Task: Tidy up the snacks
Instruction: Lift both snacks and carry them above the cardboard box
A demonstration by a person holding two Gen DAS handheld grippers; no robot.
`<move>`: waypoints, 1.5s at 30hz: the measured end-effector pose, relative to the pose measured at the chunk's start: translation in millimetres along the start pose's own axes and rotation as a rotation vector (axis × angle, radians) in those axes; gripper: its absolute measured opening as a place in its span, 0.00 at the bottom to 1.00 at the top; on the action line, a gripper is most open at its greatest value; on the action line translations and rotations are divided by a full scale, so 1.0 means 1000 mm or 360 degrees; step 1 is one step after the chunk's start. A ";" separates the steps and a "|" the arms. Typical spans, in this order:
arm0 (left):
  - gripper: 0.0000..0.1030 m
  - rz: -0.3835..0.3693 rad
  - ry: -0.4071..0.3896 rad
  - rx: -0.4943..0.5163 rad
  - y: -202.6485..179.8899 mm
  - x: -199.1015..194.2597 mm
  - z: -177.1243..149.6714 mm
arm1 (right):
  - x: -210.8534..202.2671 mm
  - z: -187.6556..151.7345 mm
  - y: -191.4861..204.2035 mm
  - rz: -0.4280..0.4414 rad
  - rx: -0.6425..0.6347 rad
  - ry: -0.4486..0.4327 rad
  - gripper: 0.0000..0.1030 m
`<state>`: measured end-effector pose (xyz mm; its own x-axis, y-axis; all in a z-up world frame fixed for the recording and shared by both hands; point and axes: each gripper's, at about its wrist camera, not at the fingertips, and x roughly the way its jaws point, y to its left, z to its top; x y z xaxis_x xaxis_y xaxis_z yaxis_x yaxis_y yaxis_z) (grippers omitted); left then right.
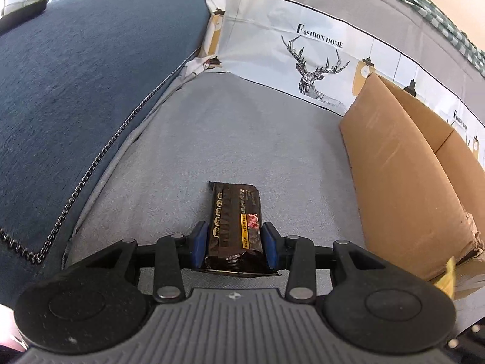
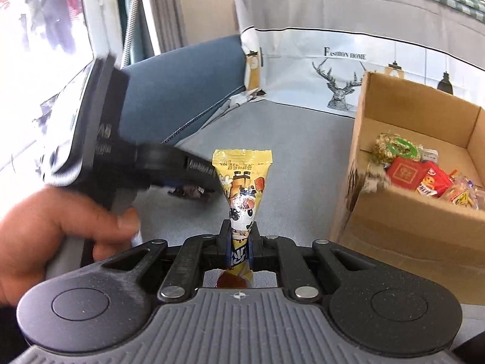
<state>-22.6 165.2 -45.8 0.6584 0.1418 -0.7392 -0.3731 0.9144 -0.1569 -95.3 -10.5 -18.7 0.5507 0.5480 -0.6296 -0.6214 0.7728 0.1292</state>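
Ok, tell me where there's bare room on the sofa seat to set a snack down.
The grey seat cover is bare between the blue cushion, the deer-print cloth and the cardboard box. The box's right half is crowded with snacks. Near the front, the left gripper with its black packet fills the space.

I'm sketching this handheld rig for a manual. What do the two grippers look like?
Both match: the left gripper and right gripper have a ribbed grey body with a small crosshair mark, two round black discs, black linkage arms with silver rivets, and black fingers with blue pads. No cables show. The hand is bare.
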 end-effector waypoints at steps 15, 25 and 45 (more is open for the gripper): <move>0.41 -0.0034 -0.0248 -0.0073 -0.006 -0.044 -0.001 | -0.019 0.022 -0.032 0.0197 0.0169 -0.0144 0.10; 0.41 -0.0072 -0.0326 -0.0030 -0.049 -0.086 0.001 | -0.064 0.055 -0.089 0.0159 0.0340 -0.0452 0.10; 0.41 -0.0312 -0.0418 0.0252 -0.213 -0.079 0.057 | -0.084 0.052 -0.229 -0.0306 0.0808 -0.0512 0.10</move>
<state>42.1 -18.8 83.9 0.8605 0.0318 -0.5085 -0.1308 0.9784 -0.1602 30.0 -217.1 44.6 0.8153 0.3919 -0.4263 -0.1960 0.8795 0.4337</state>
